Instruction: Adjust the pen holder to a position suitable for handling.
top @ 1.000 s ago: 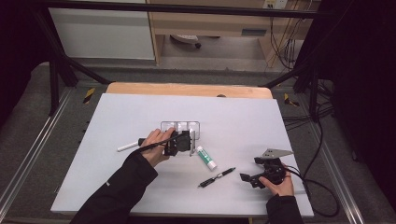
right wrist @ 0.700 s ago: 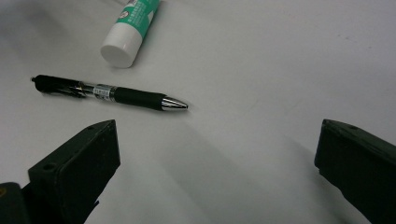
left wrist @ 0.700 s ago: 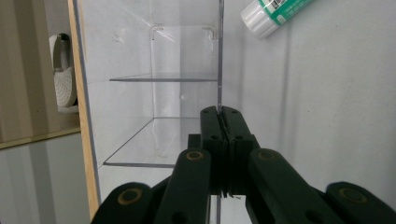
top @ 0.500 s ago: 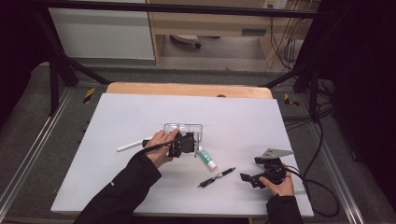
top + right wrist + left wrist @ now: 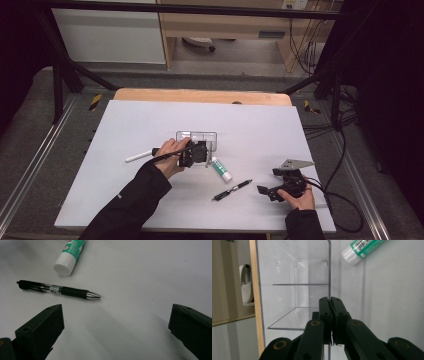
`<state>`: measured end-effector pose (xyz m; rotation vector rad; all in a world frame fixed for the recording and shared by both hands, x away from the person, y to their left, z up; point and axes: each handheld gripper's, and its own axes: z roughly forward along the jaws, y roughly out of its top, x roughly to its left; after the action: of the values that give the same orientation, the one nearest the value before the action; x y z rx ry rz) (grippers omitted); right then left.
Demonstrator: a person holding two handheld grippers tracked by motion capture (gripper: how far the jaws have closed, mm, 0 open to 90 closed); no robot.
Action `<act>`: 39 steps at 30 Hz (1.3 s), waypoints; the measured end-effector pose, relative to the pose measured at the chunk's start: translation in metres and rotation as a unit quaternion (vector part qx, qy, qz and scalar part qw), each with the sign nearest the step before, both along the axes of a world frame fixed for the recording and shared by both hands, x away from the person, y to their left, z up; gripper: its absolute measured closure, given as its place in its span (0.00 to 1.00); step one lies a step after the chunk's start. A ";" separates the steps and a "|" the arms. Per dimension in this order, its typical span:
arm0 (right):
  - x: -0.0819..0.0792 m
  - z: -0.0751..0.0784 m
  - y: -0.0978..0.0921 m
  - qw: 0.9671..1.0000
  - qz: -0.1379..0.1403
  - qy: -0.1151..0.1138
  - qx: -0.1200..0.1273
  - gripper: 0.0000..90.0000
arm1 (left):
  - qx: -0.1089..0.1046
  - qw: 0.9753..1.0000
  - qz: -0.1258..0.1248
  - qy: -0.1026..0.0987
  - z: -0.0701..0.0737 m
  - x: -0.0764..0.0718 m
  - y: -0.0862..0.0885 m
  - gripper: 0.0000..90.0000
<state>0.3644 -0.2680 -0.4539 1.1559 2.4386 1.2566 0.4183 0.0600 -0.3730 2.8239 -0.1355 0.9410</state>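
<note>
Currently | left gripper jaws clamped on clear organizer wall | right gripper jaws spread | glue stick, upper right: barcode, lettering unreadable.

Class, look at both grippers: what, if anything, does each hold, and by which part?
The left gripper is shut on the clear organiser, pinching the top edge of one wall. The right gripper is open, holding nothing.

Left gripper, held mid-table by the left hand, jaws pressed together. Right gripper, in the right hand near the table's front right, jaws spread wide
</note>
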 end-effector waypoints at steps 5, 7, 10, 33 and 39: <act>0.000 0.000 0.000 1.000 -0.002 0.000 0.000 0.01 | -0.017 1.000 0.007 -0.014 0.002 0.006 0.002 0.92; 0.000 0.000 0.000 1.000 -0.002 0.000 0.000 0.01 | -0.031 0.999 0.015 -0.023 0.003 0.011 0.004 0.90; 0.000 0.000 0.000 1.000 -0.001 -0.001 -0.001 0.01 | -0.043 0.998 0.025 -0.036 0.002 0.017 0.005 0.87; 0.000 0.001 -0.001 1.000 -0.002 -0.001 -0.001 0.01 | -0.137 0.988 0.065 -0.013 0.011 0.027 0.025 0.50; 0.000 0.001 -0.001 1.000 -0.002 -0.001 -0.002 0.01 | -0.200 0.977 0.076 0.005 0.019 0.018 0.040 0.35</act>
<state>0.3641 -0.2686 -0.4533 1.1573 2.4355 1.2518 0.4367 0.1001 -0.3541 2.4895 0.2466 0.8693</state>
